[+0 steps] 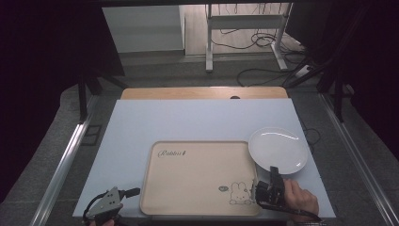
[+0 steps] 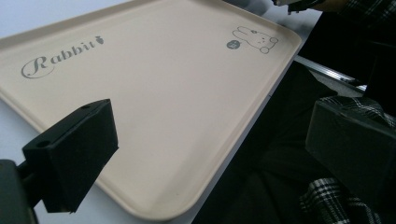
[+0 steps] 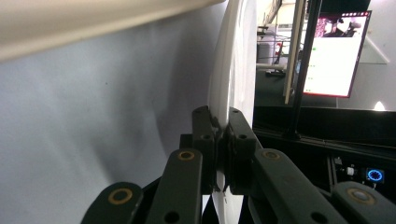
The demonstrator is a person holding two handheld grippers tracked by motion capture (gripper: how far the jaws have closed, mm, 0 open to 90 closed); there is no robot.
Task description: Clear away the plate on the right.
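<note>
Worktop [image 1: 197, 122]: a pale blue-grey surface is lying under everything, with a wooden strip showing along its 12 o'clock edge.
Tray [image 1: 197, 179]: a beige rectangular tray is sitting flat toward the 6 o'clock side of the worktop, a script word printed at its 10 o'clock corner and a small rabbit drawing at its 4 o'clock corner. In the left gripper view the tray [image 2: 177, 107] is stretching away ahead of the jaws.
Plate [image 1: 278, 149]: a white round plate is lying at the tray's 2 o'clock corner, its rim touching or just overlapping the tray edge. In the right gripper view the plate [image 3: 236, 70] is appearing edge-on, running up from the jaws.
Right claw [image 1: 274, 174]: held by a hand at about 5 o'clock on the worktop, it is gripping the plate's 6 o'clock rim; in the right gripper view the right claw [image 3: 222, 140] is pinching the thin rim between nearly closed jaws.
Left claw [image 1: 136, 191]: it is resting at about 7 o'clock, just beside the tray's 8 o'clock corner; its jaws are standing wide apart with nothing between them.
</note>
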